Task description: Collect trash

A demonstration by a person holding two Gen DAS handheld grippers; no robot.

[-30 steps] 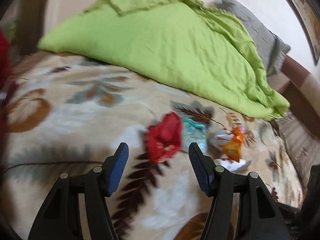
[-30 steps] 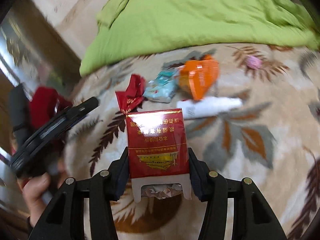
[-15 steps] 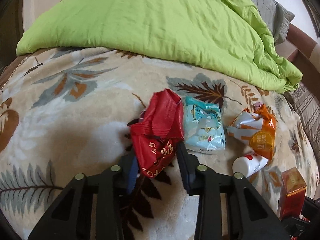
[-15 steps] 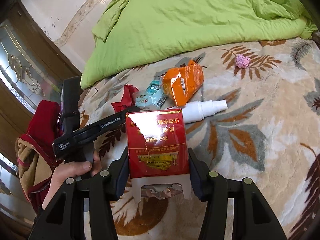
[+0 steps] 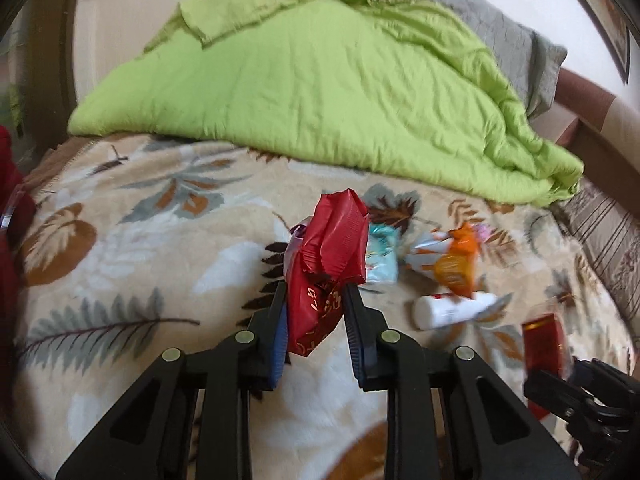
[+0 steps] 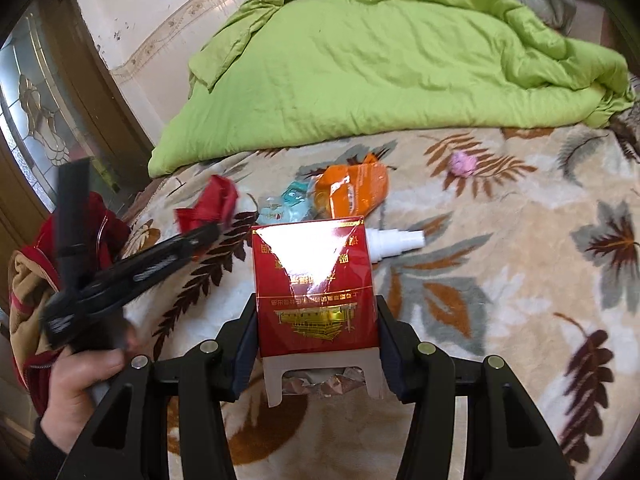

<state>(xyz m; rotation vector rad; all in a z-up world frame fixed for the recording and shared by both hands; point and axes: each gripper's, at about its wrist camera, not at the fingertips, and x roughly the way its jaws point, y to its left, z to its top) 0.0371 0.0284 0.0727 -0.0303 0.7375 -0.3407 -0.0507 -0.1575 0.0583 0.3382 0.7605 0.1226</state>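
My left gripper is shut on a crumpled red wrapper, which hangs clear of the leaf-patterned blanket. From the right wrist view the same red wrapper shows at the tip of the left gripper, held by a hand. My right gripper is shut on a red cigarette pack with gold print. Still lying on the blanket are a light blue packet, an orange snack bag, a white spray bottle and a small pink wad.
A rumpled green duvet covers the far half of the bed, with a grey pillow behind it. A red and tan bag hangs at the left by a glass-panelled door. A striped cushion lies at the right.
The left gripper went from open around the red wrapper to shut on it, then lifted it off the blanket and drew back. The right gripper kept still with the cigarette pack.
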